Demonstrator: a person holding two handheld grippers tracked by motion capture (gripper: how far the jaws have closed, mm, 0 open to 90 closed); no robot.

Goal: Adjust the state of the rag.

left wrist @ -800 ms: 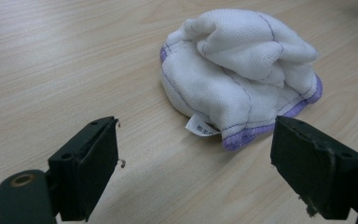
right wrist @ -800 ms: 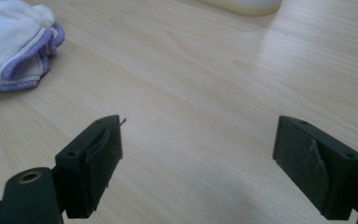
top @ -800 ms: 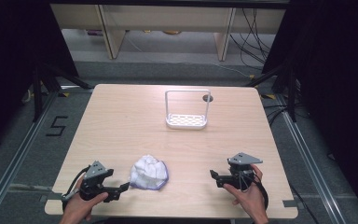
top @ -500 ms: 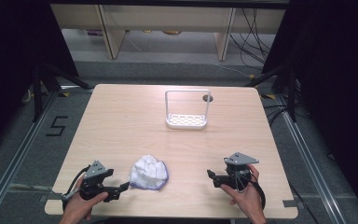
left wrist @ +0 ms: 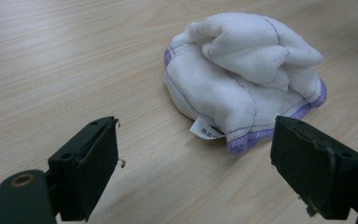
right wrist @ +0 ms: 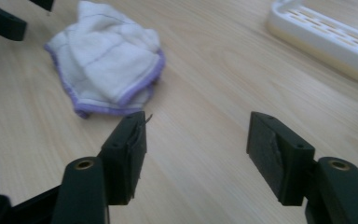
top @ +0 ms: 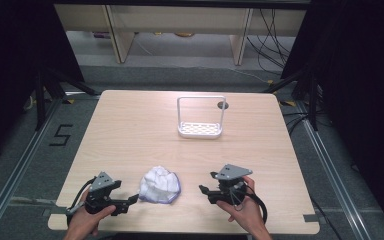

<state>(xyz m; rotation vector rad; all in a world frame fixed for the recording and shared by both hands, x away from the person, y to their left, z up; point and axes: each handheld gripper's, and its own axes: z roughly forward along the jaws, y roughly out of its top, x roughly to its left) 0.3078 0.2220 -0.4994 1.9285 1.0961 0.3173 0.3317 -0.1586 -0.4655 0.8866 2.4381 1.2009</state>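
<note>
In the high view, a crumpled white cloth (top: 160,185) with a purple edge lies on the light wooden table (top: 130,130), near the front edge and between the two hands. The left gripper (top: 130,201) is just beside the cloth on its left, low over the table, and points toward it. The right gripper (top: 203,190) is on the other side of the cloth, a little apart from it, and also points toward it. Bare table lies between each gripper and the cloth, so nothing stands in the way. Farther back, well apart from the cloth, a white rack (top: 200,118) with a slotted base and a tall frame stands upright. A small dark round hole (top: 223,105) is in the table just behind it. On the floor at the left is a mark like the figure five (top: 61,135).

In the left gripper view, the jaws of the left gripper (left wrist: 196,163) are spread wide and hold nothing. The cloth (left wrist: 242,70) lies close ahead of them, with a small white label (left wrist: 204,130) at its near edge. The jaws do not touch it.

In the right gripper view, the right gripper (right wrist: 196,149) also has its jaws spread, with only table between them. The cloth (right wrist: 107,60) lies ahead toward the left, and the base of the rack (right wrist: 326,37) is at the upper right.
</note>
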